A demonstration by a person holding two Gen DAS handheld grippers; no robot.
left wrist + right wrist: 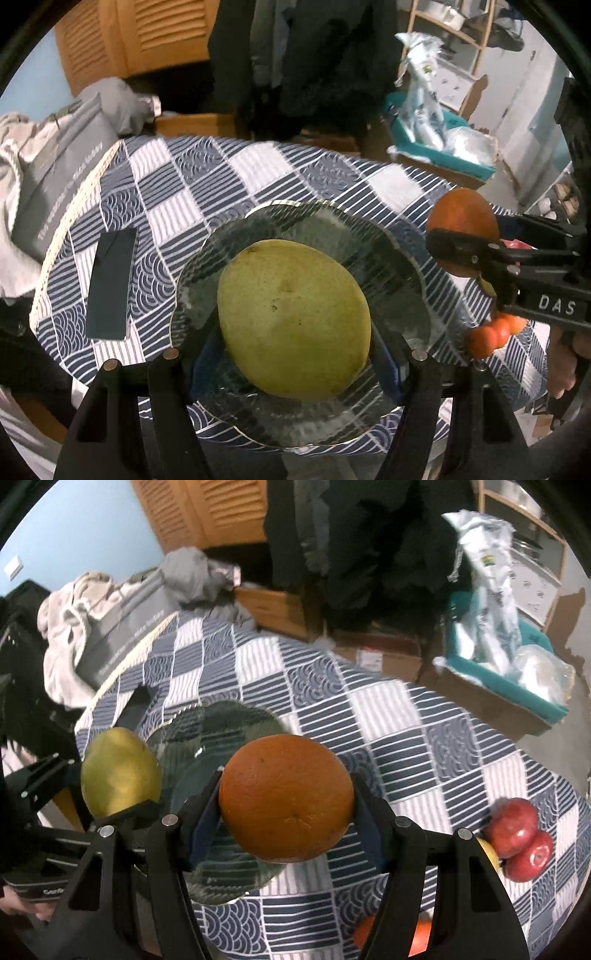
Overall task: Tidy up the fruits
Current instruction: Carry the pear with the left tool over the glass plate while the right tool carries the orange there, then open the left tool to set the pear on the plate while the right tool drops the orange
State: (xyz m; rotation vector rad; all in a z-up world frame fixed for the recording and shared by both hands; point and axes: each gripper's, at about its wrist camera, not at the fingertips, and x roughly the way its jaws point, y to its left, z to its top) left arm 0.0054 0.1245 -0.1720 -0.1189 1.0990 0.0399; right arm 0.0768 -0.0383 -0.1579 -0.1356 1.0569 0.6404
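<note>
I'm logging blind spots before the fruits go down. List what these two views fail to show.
- Left wrist view: whether the mango in the left claw touches the glass plate; the mango hides the contact.
- Right wrist view: the orange fruit at the bottom edge, covered by the right claw and cut off.
- Right wrist view: a yellow fruit beside the red apples, mostly behind the claw arm.

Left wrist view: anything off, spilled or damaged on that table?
Nothing spilled or broken. The dark card lies loose on the checked cloth beside the glass plate, unrelated to the fruit. The mango and orange are each held in jaws above the plate, skins intact.
</note>
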